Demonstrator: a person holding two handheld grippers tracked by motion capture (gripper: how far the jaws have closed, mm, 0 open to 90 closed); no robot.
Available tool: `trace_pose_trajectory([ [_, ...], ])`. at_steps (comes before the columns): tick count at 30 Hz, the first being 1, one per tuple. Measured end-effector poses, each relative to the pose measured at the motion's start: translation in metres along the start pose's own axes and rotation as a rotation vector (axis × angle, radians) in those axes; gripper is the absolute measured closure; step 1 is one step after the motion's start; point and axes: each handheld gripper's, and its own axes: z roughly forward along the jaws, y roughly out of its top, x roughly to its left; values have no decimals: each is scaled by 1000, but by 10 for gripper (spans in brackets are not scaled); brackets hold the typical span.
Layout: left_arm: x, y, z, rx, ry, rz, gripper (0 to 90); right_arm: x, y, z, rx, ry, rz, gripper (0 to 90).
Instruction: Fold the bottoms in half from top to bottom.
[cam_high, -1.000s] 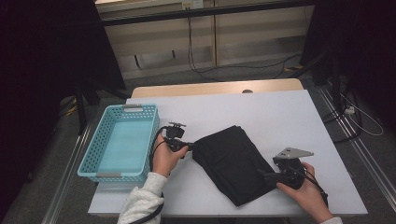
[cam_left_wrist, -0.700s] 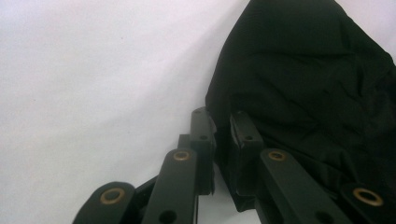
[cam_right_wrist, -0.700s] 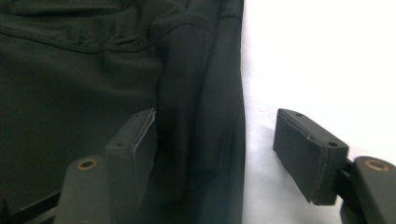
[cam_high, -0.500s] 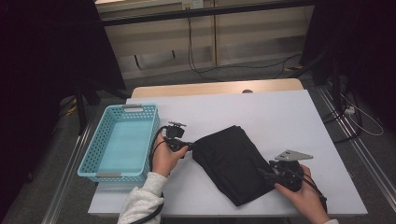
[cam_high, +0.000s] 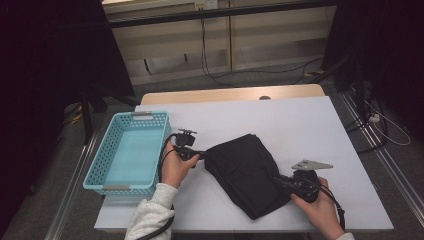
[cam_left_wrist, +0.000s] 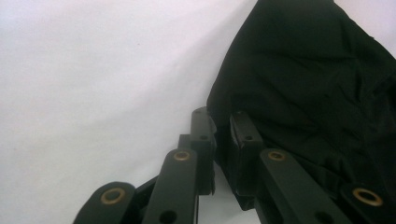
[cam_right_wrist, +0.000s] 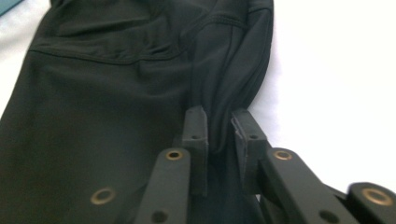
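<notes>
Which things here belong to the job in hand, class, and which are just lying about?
In the job:
- black garment, folded on the white table
- left gripper, shut on its left edge
- right gripper, jaws just closed on its right edge

Lying about:
- blue basket, untouched
- cables on the floor

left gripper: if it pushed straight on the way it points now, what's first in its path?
The black garment: the left gripper is already shut on its near edge, pointing across it toward the right gripper. Beyond the cloth, depth is unclear.
</notes>
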Motion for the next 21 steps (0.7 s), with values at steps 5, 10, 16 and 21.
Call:
trace_pose_trajectory([
  [5,4,10,-6,-13,44,2,819,6,6,8,-7,36,4,803],
  [10,7,6,-10,-11,86,-18,709,10,10,13,-2,45,-20,804],
  [16,5,3,-25,-60,129,-49,516,11,11,13,-1,45,-22,803],
  [21,-2,0,-18,-50,145,-34,369,12,10,14,5,51,-25,803],
])
